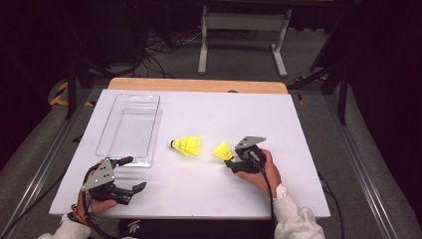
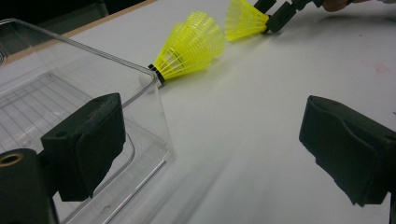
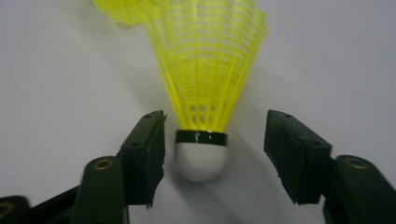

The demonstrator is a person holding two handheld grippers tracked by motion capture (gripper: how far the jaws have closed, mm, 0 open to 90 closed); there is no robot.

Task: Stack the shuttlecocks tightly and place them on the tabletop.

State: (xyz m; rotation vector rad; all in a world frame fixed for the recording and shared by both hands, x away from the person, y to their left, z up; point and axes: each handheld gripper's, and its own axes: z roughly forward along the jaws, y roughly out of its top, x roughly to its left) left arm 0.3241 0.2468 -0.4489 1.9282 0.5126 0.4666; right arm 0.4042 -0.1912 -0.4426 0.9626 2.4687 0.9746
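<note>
- My right fingers [image 3: 212, 158] are standing apart around the shuttlecock [image 3: 201, 158] cork, not pressing; closing off-centre could squirt it away.
- My left fingers [image 2: 212, 149] are hanging apart beside the clear bin [image 2: 70, 84].

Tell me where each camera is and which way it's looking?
High view: sits above the person's side, looking forward and down on the table; both hands, left gripper and right gripper show.
Left gripper view: rides the left gripper, facing the clear bin and two shuttlecocks; its open jaws show.
Right gripper view: rides the right gripper, facing the near shuttlecock between its open jaws.
Shared: all three show that shuttlecock.
</note>
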